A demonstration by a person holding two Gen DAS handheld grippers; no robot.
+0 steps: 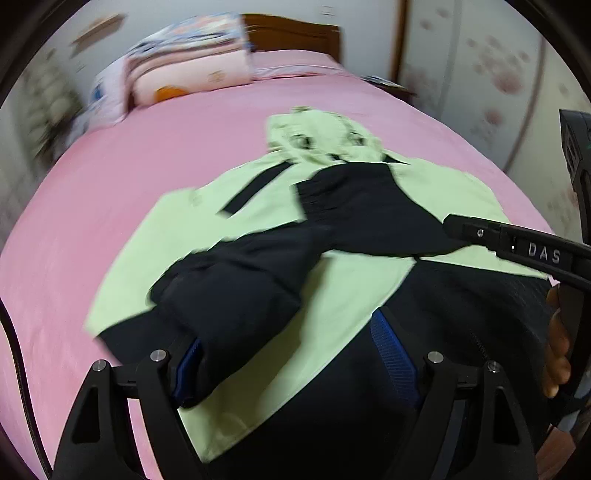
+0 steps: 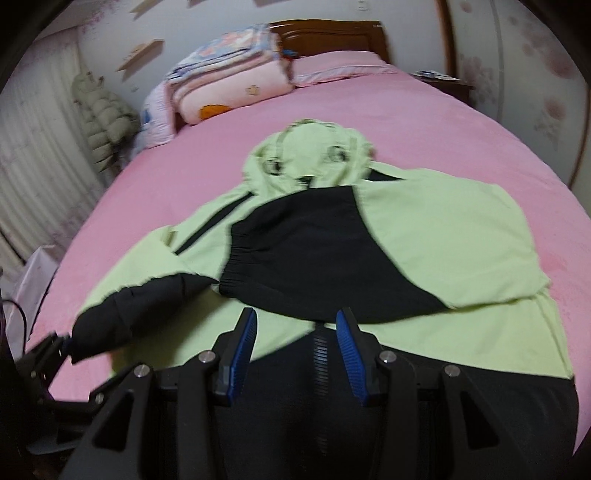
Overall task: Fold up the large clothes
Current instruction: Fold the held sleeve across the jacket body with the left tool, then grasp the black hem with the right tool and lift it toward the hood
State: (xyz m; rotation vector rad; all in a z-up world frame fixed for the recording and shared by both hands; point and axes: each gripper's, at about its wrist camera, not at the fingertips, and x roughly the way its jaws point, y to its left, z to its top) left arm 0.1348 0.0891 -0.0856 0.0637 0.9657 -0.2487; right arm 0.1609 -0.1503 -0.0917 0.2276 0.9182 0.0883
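Left and right wrist views, both looking down along the fingers onto a bed [image 2: 424, 122] with a pink sheet. The hooded jacket [image 2: 436, 236], pale green with black panels, lies spread flat on the sheet, hood [image 2: 310, 151] toward the wooden headboard [image 2: 332, 35] and hem toward me.

Both sleeves are folded in across the chest. The right sleeve [image 2: 306, 254], black at its lower part with a gathered cuff, crosses the upper chest. The left sleeve [image 1: 236, 280], also black at its end, lies across the front lower down.

My left gripper [image 1: 295, 354] stands with its jaws wide. The black end of the left sleeve lies between them, against the blue pad [image 1: 186, 369] on the picture's left and clear of the other pad; I see no pinch on the cloth. My right gripper [image 2: 295, 332] hovers over the black hem band near the zipper [image 2: 320, 354], jaws partly apart, nothing between them.

In the left view, the right tool's finger reaches in from the picture's right edge, a hand [image 1: 557, 339] visible behind it.

Background: folded quilts [image 2: 229, 81] and a pillow [image 2: 340, 68] at the head of the bed; a puffy coat [image 2: 107, 118] hangs by the curtain.
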